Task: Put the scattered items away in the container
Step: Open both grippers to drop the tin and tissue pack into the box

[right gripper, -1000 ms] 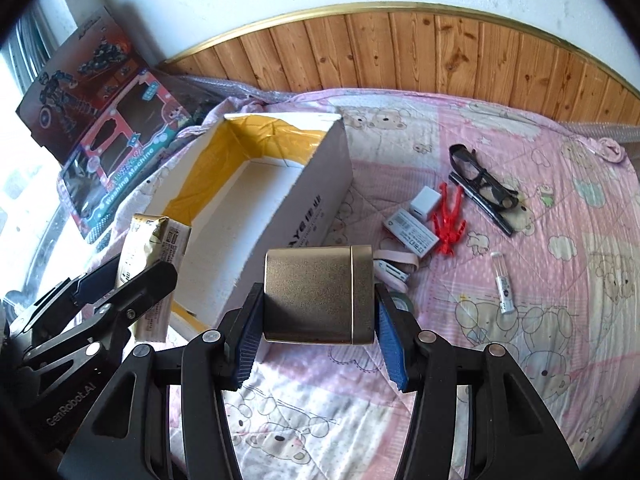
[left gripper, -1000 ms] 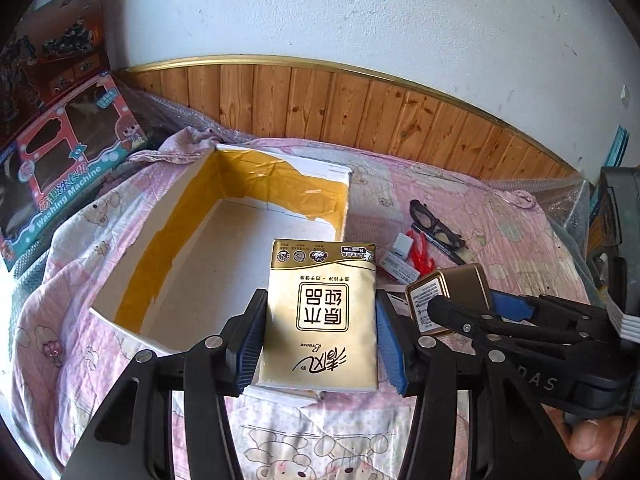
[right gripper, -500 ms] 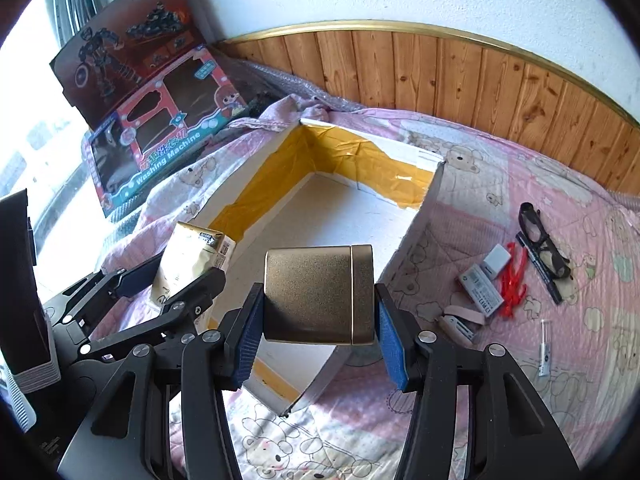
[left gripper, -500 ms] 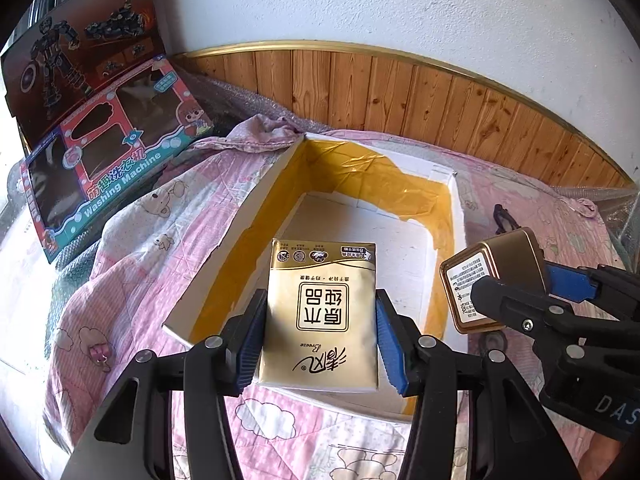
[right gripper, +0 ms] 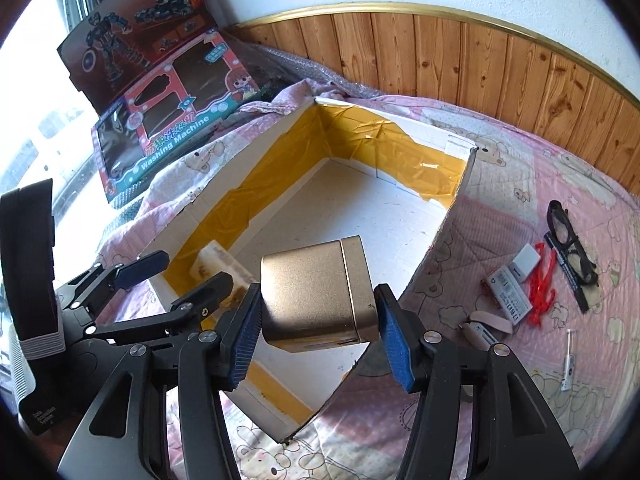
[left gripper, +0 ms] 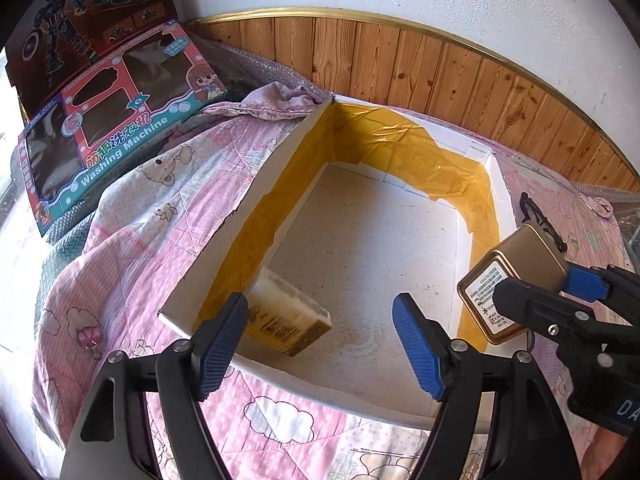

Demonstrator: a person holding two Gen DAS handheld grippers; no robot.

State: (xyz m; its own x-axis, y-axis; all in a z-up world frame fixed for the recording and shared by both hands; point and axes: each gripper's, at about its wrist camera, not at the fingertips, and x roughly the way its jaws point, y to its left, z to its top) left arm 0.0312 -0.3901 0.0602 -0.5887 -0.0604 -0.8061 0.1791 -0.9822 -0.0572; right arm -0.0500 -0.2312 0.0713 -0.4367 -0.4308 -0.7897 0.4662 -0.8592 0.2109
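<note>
Left gripper [left gripper: 320, 334] now gapes, its tissue pack [left gripper: 286, 318] dropped into the box [left gripper: 256, 196] (one item tidied), while right gripper [right gripper: 318, 332] clamps the gold tin [right gripper: 318, 292].

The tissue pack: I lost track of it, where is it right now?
In the left wrist view the tissue pack is inside the cardboard box, by its near left corner, tilted, free of the open left gripper.

The left gripper [left gripper: 322, 330] is hovering with its blue-padded jaws spread wide and nothing between them. The right gripper [right gripper: 318, 328] is angling in from the right, its pads [right gripper: 245, 334] pressing both sides of a gold tin [right gripper: 318, 294].
</note>
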